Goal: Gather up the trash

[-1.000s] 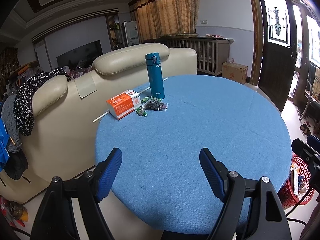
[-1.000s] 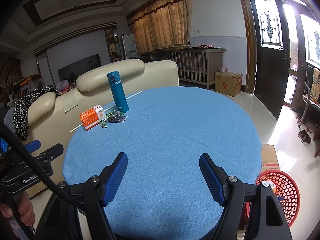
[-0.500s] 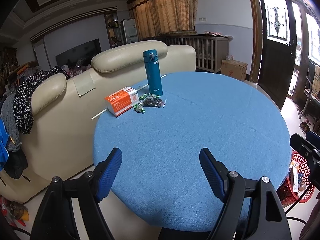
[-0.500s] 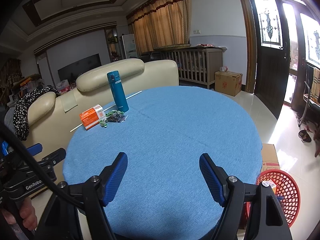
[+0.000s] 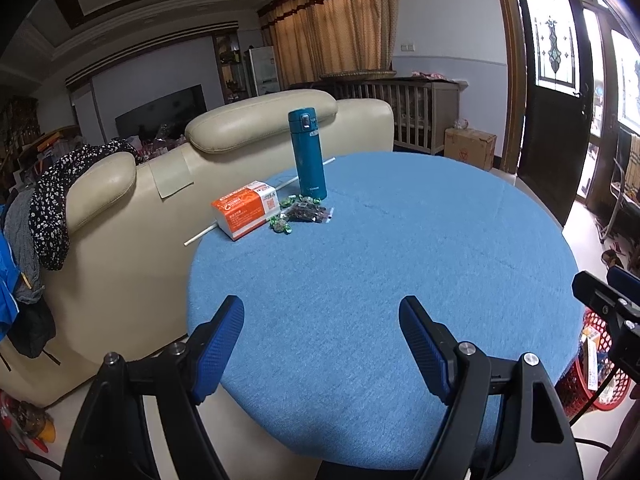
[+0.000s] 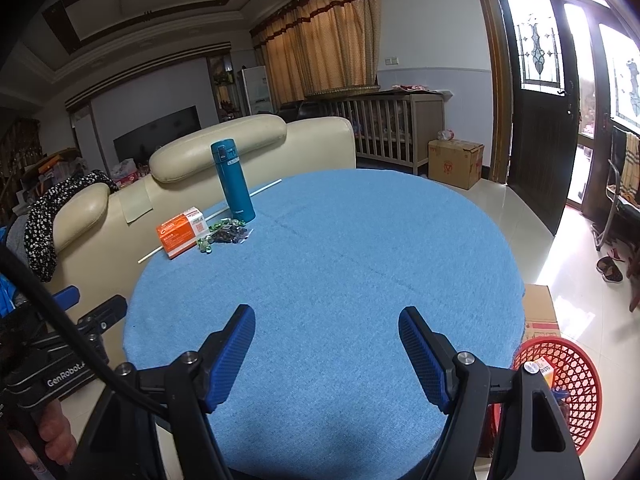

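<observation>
Blue round surface (image 5: 400, 280): both hand-held grippers, left (image 5: 320, 340) and right (image 6: 326, 344), spread wide and empty; reach the wrappers (image 5: 300, 214) at eleven o'clock, pinching low.

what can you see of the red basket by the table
The red basket is round, made of open plastic mesh with a solid rim, and stands upright on the pale tiled floor beside the blue table, at its near right side. A cardboard box sits right behind it; whether they touch is unclear. Inside lie a few items, including a small yellow and red pack; the rest is hidden by the open right gripper. The left wrist view shows only part of it past the table edge.
</observation>
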Demonstrator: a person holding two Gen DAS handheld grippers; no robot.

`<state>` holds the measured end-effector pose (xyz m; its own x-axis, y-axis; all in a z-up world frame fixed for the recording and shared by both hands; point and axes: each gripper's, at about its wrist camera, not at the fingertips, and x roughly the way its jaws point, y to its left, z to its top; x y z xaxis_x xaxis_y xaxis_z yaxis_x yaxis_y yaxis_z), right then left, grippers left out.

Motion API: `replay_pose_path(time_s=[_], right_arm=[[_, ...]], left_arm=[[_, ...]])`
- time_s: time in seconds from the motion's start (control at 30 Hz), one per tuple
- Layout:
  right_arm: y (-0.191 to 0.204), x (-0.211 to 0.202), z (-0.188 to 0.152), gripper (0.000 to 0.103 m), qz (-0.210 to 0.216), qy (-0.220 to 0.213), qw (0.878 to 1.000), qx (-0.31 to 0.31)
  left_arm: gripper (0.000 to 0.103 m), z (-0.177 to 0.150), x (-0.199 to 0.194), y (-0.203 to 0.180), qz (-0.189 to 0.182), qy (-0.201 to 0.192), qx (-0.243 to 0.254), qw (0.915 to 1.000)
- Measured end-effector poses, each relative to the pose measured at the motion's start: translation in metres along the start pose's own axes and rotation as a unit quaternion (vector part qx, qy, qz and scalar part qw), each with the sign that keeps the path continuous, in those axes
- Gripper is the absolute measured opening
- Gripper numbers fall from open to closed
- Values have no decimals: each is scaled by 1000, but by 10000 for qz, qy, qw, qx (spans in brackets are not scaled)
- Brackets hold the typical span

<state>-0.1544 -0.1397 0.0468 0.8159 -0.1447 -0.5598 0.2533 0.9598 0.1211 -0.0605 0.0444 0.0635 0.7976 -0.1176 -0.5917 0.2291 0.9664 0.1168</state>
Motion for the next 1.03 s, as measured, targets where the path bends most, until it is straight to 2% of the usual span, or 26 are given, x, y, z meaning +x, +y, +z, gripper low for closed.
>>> replay_pose_path(time_s=[0.13,0.63,1.03], right_arm=[[1,11,4,78,-18,34,10000,-53],[-9,79,45,78,-89,149,9998,-62],[-21,127,50,78,-134,364,9992,75]], left_arm=[[80,6,9,2,-55,58,-72,9999],[80,63,66,-5,-10,151,-84,9998],[80,67,108,-17,-113,480,14,9988]])
